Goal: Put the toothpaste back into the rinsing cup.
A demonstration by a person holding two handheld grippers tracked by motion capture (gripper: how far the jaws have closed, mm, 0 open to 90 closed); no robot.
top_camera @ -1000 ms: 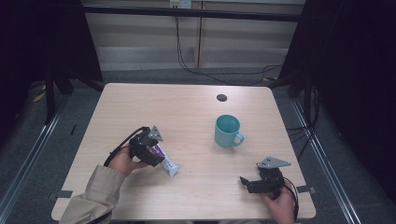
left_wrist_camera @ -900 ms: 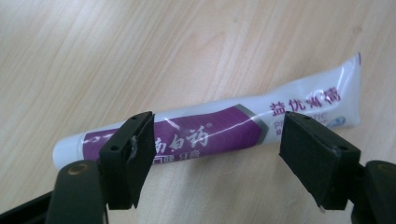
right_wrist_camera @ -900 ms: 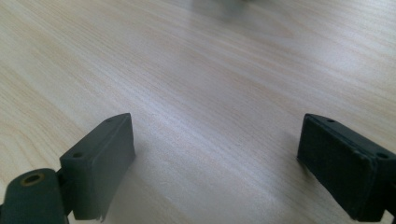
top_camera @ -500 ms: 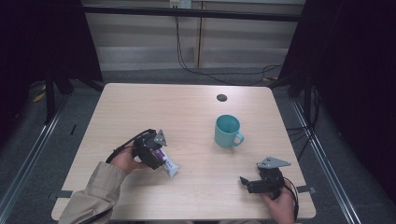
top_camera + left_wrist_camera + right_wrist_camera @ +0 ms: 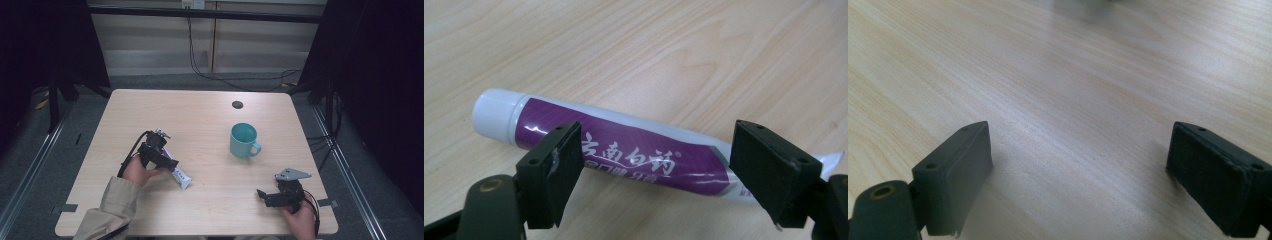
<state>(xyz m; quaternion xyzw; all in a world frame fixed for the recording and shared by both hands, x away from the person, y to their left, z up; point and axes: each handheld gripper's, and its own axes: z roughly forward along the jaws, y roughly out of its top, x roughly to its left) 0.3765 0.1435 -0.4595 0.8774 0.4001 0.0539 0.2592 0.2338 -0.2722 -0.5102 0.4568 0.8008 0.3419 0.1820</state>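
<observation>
Your left gripper (image 5: pixel 654 175) hangs spread wide over the purple toothpaste tube (image 5: pixel 624 152) with white Chinese lettering, left of the teal mug (image 5: pixel 243 140). Right gripper (image 5: pixel 1075 182) gapes too, over bare pale wood table (image 5: pixel 200 115).

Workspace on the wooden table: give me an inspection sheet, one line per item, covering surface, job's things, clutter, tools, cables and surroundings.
Surface: light wooden table, bare grain, with a small dark round hole near the far edge.
Job's things: purple-and-white toothpaste tube with white cap lying flat; teal ceramic mug upright, handle toward the near right.
Clutter: nothing seen.
Tools: left tool open, jaws straddling the tube without visibly touching it; right tool open, low over bare wood near the right front corner.
Cables: a black cable loops from the left tool; black cables run on the floor beyond the table.
Surroundings: grey floor, pale wall panels, dark curtains at both sides.
</observation>
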